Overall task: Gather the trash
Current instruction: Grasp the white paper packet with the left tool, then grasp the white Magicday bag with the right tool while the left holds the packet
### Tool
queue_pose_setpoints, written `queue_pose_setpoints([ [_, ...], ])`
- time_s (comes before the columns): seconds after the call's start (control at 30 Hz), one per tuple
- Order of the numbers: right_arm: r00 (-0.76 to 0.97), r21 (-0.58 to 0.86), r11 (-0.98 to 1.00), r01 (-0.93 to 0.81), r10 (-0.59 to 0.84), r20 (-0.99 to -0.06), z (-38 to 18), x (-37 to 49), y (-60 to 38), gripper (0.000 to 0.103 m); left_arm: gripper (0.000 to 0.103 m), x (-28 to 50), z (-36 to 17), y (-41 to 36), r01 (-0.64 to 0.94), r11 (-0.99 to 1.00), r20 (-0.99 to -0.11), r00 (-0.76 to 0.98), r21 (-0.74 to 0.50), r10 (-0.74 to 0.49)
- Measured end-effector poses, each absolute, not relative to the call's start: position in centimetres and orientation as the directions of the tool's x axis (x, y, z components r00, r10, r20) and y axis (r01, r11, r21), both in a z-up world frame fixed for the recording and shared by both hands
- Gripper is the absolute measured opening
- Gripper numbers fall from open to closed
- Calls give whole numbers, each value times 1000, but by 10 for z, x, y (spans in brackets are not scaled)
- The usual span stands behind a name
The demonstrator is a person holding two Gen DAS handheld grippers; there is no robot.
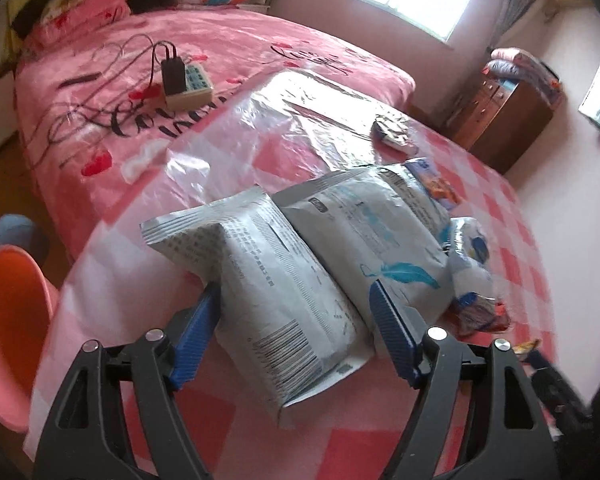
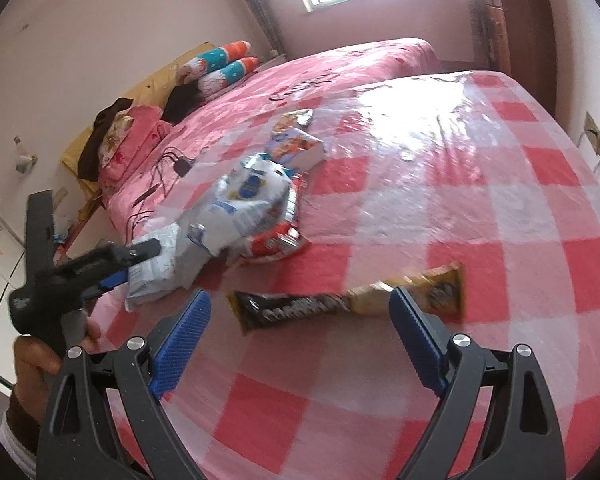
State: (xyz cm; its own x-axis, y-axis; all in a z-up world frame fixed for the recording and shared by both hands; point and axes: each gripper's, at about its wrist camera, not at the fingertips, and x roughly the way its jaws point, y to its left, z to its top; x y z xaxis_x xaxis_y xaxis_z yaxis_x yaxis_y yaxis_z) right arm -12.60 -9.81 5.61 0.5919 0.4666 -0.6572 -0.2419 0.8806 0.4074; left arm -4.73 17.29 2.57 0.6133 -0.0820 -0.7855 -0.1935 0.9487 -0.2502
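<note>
Lying on the pink-and-white checked table cover (image 1: 512, 264), a grey-white printed packet (image 1: 268, 280) is straddled by the left gripper (image 1: 296, 312); whether its blue pads press on the packet cannot be told. A second grey-white bag (image 1: 372, 232) and crumpled wrappers (image 1: 470, 256) are heaped just beside it. The right gripper (image 2: 300, 316) is held with jaws spread apart, nothing clamped, above a black-and-yellow snack wrapper (image 2: 340, 300) lying flat on the cover.
</note>
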Motion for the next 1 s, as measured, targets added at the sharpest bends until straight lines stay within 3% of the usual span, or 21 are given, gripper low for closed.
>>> queue_pose_setpoints([
  [0.3, 556, 450, 845, -289, 531, -639, 64, -98, -70, 90, 85, -28, 18, 165, -216, 975, -808, 583, -53, 85],
  [1.0, 621, 307, 880, -361, 473, -625, 74, -61, -20, 89, 58, -35, 10, 185, -249, 958, -775, 629, -139, 52],
])
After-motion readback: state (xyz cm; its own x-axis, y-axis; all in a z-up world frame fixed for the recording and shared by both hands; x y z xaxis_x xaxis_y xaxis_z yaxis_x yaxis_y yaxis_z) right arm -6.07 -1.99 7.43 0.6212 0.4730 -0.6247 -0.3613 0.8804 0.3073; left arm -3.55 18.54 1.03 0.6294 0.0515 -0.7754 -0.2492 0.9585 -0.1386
